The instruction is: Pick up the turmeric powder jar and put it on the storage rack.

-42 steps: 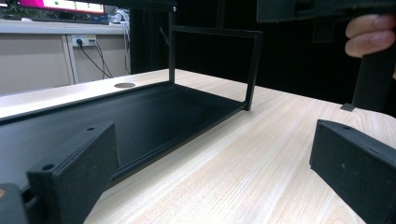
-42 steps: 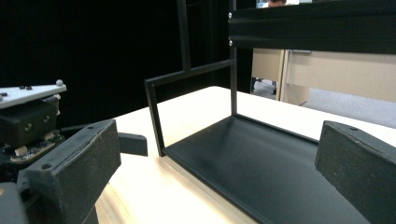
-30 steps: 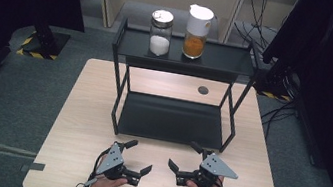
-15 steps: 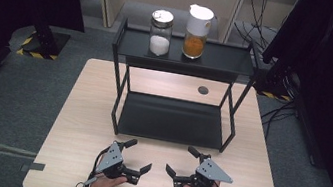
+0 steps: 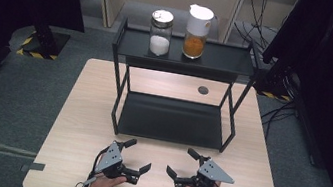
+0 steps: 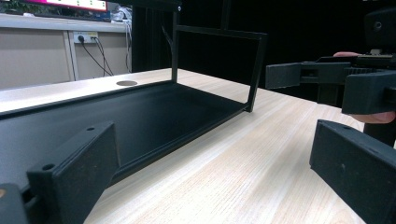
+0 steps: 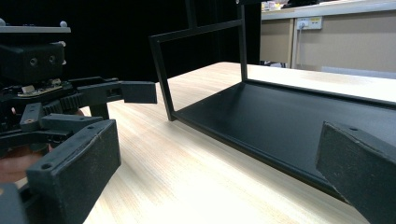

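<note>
Right gripper (image 5: pixel 181 172) drawn back nearer the left gripper (image 5: pixel 138 159); both wide open, empty, short of the rack (image 5: pixel 170 119).

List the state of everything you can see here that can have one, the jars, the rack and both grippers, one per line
left gripper: open, holding nothing, low over the table.
right gripper: open, holding nothing, facing the left one.
glass jar: upright on the rack's top shelf, metal lid on, partly filled with white grains.
white-lidded jar: upright beside it, closed, orange powder inside.
black rack: standing on the table, lower shelf bare.
</note>
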Demonstrator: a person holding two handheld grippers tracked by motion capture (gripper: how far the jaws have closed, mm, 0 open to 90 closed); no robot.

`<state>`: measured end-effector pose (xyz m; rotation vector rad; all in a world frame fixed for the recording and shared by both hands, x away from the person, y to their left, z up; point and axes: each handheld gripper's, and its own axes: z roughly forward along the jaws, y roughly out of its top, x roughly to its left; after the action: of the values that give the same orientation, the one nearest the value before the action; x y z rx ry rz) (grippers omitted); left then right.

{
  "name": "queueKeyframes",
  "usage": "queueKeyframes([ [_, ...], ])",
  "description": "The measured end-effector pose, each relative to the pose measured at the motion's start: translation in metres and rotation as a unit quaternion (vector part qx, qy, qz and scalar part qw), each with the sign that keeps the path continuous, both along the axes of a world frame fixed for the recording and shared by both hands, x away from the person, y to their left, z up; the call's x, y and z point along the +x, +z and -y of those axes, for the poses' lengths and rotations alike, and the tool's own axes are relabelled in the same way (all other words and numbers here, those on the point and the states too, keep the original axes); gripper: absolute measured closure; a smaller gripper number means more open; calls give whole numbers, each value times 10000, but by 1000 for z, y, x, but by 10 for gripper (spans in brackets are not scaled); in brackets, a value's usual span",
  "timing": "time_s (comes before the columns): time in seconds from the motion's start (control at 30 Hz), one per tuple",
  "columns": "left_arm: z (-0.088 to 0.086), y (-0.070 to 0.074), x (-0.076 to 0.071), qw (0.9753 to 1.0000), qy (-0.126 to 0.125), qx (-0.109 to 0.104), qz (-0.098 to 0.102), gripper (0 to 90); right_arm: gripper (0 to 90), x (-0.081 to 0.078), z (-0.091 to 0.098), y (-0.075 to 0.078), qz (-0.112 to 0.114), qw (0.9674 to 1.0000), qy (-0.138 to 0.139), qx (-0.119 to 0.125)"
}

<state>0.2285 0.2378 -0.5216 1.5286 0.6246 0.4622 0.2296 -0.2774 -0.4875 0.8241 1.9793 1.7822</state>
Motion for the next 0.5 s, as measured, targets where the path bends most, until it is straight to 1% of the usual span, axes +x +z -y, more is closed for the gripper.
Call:
queueKeyframes([
  [0.1, 0, 0, -1, 10000, -11, 7, 40, 8, 6, -1, 0, 1, 19, 10000, -12, -6],
  [0.5, 0, 0, -1, 10000, -16, 12, 21, 8, 5, 0, 2, -2, -34, 10000, -30, 71],
])
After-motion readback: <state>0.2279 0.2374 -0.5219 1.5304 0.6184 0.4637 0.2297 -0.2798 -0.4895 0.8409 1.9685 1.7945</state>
